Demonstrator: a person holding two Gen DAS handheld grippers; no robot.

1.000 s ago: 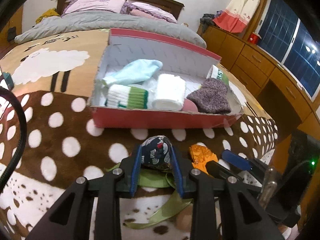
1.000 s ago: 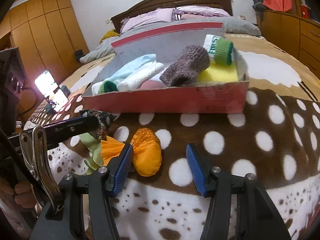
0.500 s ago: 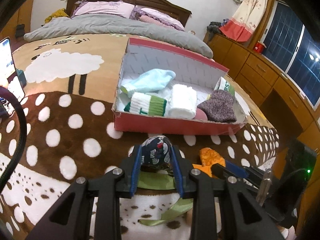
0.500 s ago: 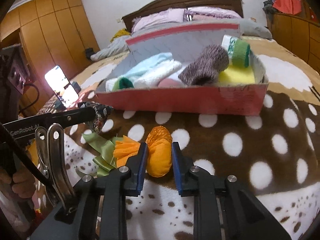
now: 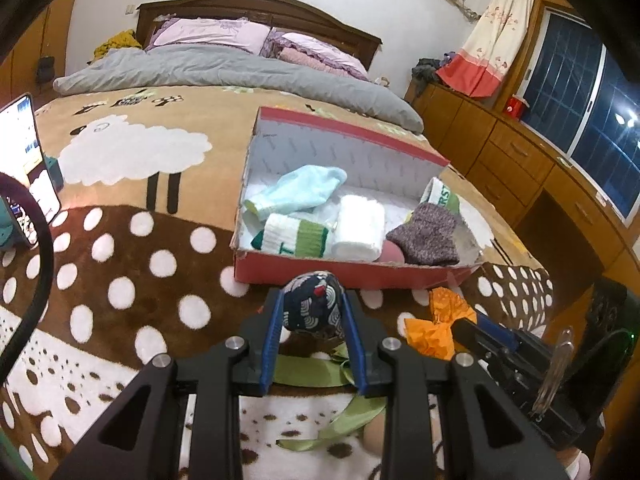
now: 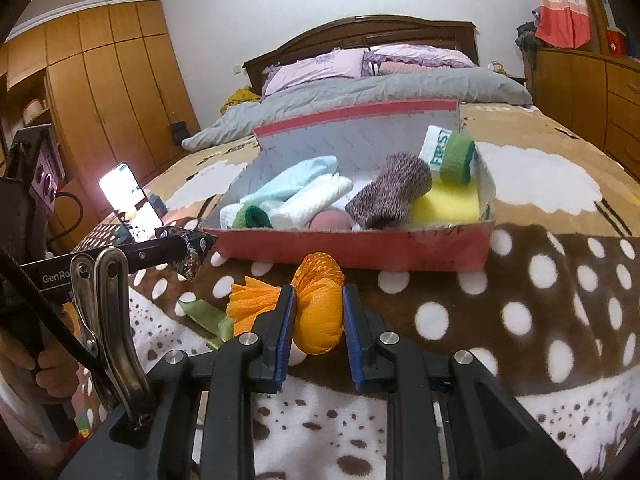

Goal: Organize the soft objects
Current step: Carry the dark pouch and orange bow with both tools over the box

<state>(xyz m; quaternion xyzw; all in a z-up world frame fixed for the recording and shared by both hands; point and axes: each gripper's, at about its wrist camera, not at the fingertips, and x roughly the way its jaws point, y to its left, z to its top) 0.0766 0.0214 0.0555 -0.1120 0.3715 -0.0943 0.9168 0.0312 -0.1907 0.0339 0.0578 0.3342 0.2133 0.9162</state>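
Showing yellow sponge (image 6: 446, 202) in box (image 6: 360, 248), right wrist only

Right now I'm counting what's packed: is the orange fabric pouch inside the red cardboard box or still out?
Out. The orange fabric pouch sits clamped in the right gripper, short of the red cardboard box.

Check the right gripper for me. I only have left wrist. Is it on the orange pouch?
Observer: Yes. The right gripper has just closed its jaws, and the pads press both sides of the orange pouch.
Operator: Anything in the box I'm missing?
Observer: A yellow sponge at the right end of the box, behind the purple sock from your side.
Operator: Who's on the left gripper?
Observer: A hand grips the handle of the left gripper, which is shut on the dark pouch.
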